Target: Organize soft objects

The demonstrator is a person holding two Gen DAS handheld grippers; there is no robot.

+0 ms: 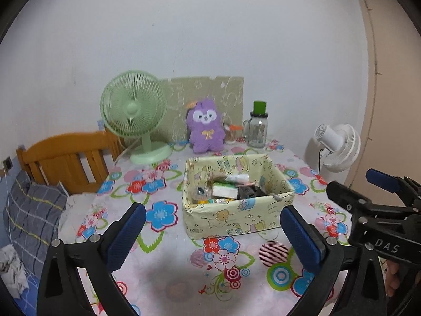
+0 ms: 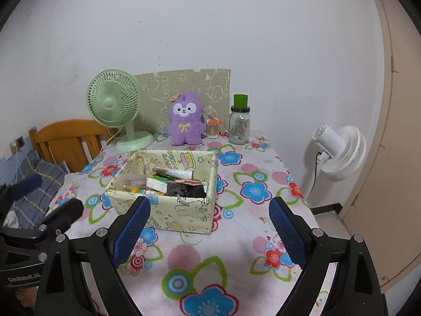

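Left wrist: purple plush (image 1: pixel 206 129) behind box (image 1: pixel 231 220), well beyond both empty, spread jaws

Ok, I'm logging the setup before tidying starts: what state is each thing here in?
Left gripper: open, empty.
Right gripper: open, empty.
Purple plush rabbit: upright, at the table's back edge.
Pale yellow cartoon-print fabric box: open-topped, holding mixed items.
Green desk fan: standing; running or not, cannot tell.
Glass jar with green lid: lid on.
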